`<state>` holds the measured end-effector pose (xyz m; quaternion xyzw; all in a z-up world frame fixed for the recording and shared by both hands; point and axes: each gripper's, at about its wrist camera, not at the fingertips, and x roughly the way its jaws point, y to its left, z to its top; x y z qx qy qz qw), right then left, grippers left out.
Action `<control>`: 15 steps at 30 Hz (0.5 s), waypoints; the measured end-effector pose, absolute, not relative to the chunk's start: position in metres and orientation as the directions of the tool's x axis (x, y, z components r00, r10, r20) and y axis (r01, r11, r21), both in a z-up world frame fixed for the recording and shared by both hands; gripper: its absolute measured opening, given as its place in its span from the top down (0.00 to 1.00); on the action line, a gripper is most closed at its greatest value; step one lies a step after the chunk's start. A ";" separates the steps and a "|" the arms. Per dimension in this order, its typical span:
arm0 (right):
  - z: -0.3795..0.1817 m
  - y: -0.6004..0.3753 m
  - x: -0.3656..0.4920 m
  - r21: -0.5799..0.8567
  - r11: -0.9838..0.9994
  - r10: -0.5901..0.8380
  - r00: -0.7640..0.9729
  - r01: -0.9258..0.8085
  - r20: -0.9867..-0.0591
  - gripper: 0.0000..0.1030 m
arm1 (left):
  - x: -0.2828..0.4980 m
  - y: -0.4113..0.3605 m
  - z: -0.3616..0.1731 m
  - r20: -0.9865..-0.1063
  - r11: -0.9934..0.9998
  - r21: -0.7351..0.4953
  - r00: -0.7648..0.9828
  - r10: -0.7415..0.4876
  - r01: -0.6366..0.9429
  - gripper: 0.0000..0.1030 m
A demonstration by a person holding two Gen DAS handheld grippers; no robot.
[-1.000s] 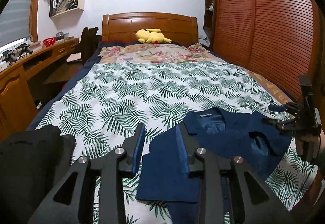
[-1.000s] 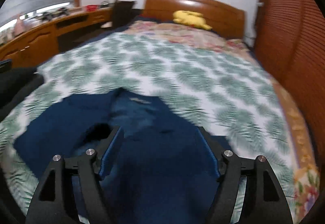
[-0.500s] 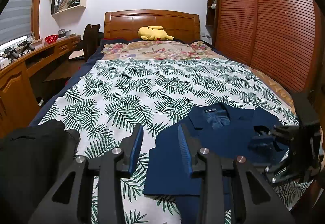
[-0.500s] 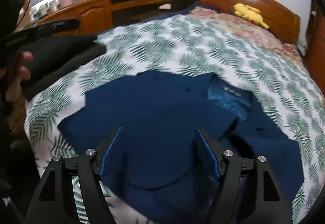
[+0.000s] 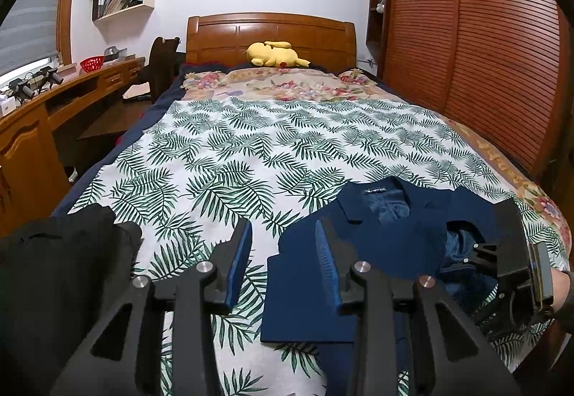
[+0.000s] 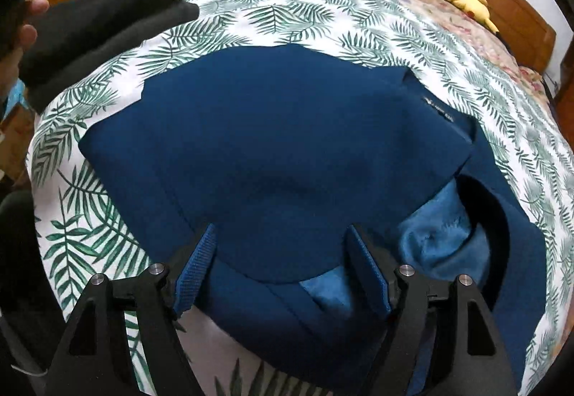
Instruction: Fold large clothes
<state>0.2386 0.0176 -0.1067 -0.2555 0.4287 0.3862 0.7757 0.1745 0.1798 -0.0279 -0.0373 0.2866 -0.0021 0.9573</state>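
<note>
A navy blue jacket [image 5: 376,245] lies on the leaf-print bedspread [image 5: 251,152] at the near right of the bed, partly folded, with its lighter blue lining showing. It fills the right wrist view [image 6: 280,159]. My left gripper [image 5: 283,252] is open and empty, above the bedspread just left of the jacket's edge. My right gripper [image 6: 281,259] is open and empty, hovering over the jacket's lower part. The right gripper also shows in the left wrist view [image 5: 509,263] at the jacket's right side.
A black garment [image 5: 53,274] lies in a heap at the near left of the bed; it also shows in the right wrist view [image 6: 93,26]. A yellow plush toy [image 5: 274,54] rests at the headboard. A wooden desk [image 5: 53,101] runs along the left, a wardrobe [image 5: 484,55] along the right.
The right gripper has swung left and dropped lower over the jacket, so the jacket now fills its view. The left gripper has barely moved. Both stay open.
</note>
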 end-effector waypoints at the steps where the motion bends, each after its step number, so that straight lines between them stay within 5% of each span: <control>1: -0.108 0.017 0.240 -0.064 0.568 0.379 0.330 -0.820 -0.864 0.27 | 0.175 0.180 -0.029 -0.550 0.997 -0.074 0.835 -0.027 -0.017 0.66; 3: -0.111 0.018 0.241 -0.066 0.550 0.382 0.321 -0.833 -0.867 0.37 | 0.178 0.179 -0.031 -0.556 0.997 -0.074 0.831 -0.030 -0.013 0.66; 7: -0.110 0.016 0.254 -0.040 0.536 0.401 0.295 -0.844 -0.867 0.90 | 0.183 0.176 -0.035 -0.563 0.997 -0.075 0.826 -0.040 -0.002 0.65; 8: -0.106 0.016 0.257 -0.037 0.538 0.406 0.298 -0.842 -0.864 0.97 | 0.184 0.175 -0.036 -0.565 0.997 -0.075 0.824 -0.043 0.000 0.65; 15: -0.075 0.017 0.287 -0.163 0.578 0.399 0.452 -0.799 -0.798 1.00 | 0.193 0.174 -0.041 -0.573 0.997 -0.077 0.818 -0.054 0.011 0.65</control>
